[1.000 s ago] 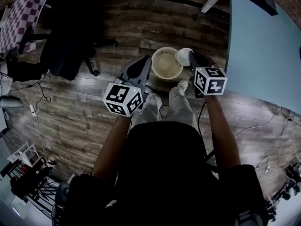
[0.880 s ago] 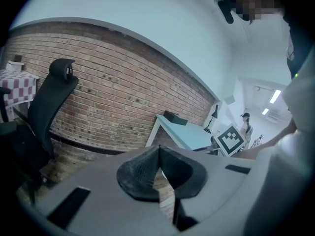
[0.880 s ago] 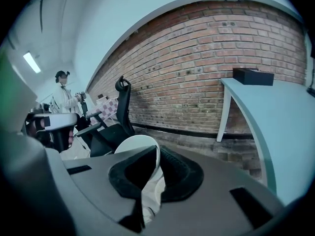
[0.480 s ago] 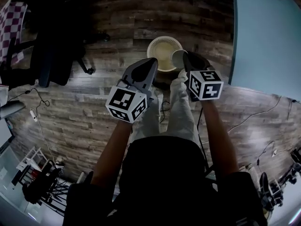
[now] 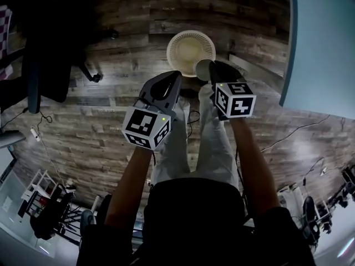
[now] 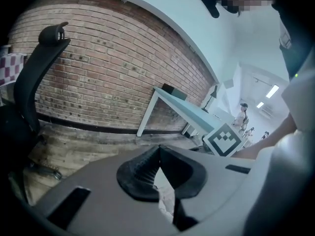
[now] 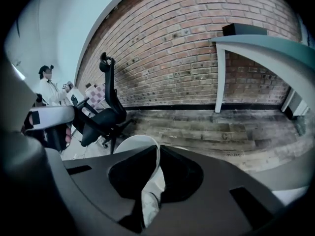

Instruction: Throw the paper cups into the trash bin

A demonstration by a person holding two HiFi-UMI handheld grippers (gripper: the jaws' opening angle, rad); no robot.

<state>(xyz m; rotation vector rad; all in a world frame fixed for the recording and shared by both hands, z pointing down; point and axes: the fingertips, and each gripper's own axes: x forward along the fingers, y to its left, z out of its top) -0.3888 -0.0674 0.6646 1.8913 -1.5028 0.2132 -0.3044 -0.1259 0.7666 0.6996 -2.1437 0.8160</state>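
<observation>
A round cream trash bin (image 5: 190, 49) stands on the wooden floor ahead of the person's feet. My right gripper (image 5: 213, 69) is shut on the rim of a white paper cup (image 5: 203, 70), which hangs just over the bin's near right edge. In the right gripper view the cup (image 7: 139, 145) is pinched by its wall between the jaws of the right gripper (image 7: 158, 150). To the left, my left gripper (image 5: 176, 77) hovers near the bin's near edge. Its jaws meet at the tips, with nothing between them, in the left gripper view (image 6: 158, 150).
A black office chair (image 5: 47, 54) stands at the left. A light blue table (image 5: 327, 43) fills the right side, its white leg (image 7: 220, 77) by the brick wall (image 7: 197, 43). Cables (image 5: 302, 129) trail over the floor. The person's legs in pale trousers (image 5: 219, 143) lie below the grippers.
Both grippers have sunk toward the floor and closer to the bin. The right one still carries the cup, now by the bin's rim.
</observation>
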